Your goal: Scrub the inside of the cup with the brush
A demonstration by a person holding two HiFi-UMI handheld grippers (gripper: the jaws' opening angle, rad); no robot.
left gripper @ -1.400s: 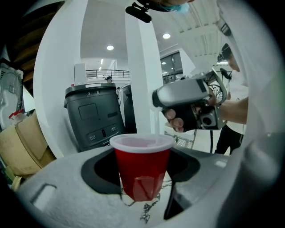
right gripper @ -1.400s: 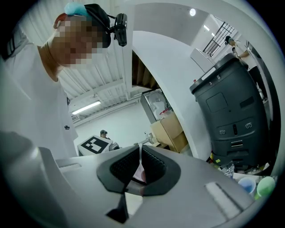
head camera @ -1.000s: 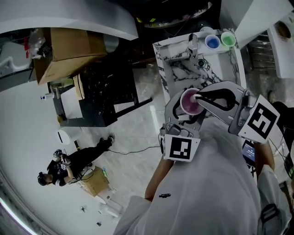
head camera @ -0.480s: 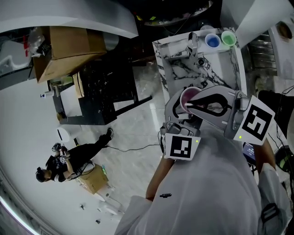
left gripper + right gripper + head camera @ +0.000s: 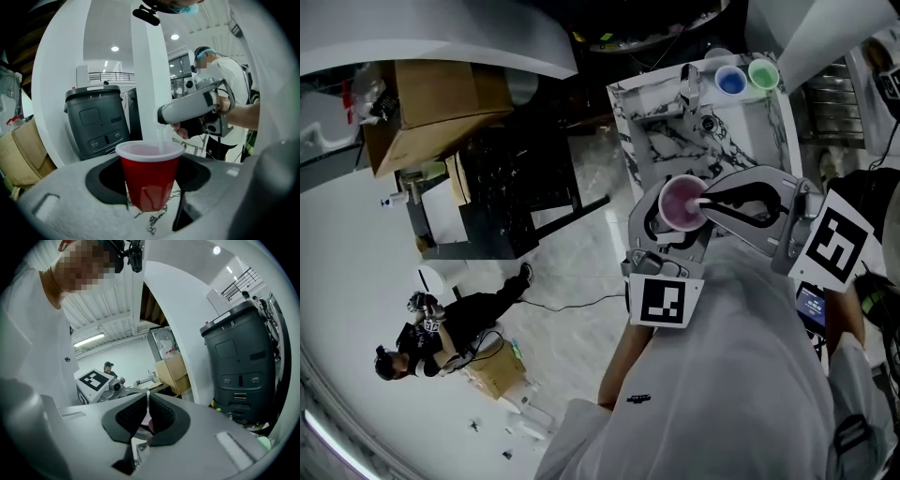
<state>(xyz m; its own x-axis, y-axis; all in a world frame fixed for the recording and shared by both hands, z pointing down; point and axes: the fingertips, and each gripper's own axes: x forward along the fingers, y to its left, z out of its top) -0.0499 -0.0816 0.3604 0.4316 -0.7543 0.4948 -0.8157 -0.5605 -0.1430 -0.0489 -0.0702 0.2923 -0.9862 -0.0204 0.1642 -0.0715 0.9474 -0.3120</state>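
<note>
Nearest us, our left gripper (image 5: pixel 151 194) has its fingers closed on the lower wall of the cup (image 5: pixel 680 202), holding it upright in the air. Just right of the cup, our right gripper (image 5: pixel 148 414) has its fingers pinched shut on the thin white stem of the brush (image 5: pixel 161 138), which drops in through the cup's mouth. We cannot make out the brush head inside. We judge the scrubbing to be under way. To do it well, we should grip the cup firmly without crushing its thin wall. We should also sweep the brush round the whole inner wall and down to the bottom, keeping the stem off the rim so it cannot lever the cup loose. Below and beyond the cup lies the marbled tabletop (image 5: pixel 755 131). We count one cup, one brush and two grippers. Far beyond the cup stand two dishes side by side, one blue dish (image 5: pixel 730 82) and one green dish (image 5: pixel 763 73).
</note>
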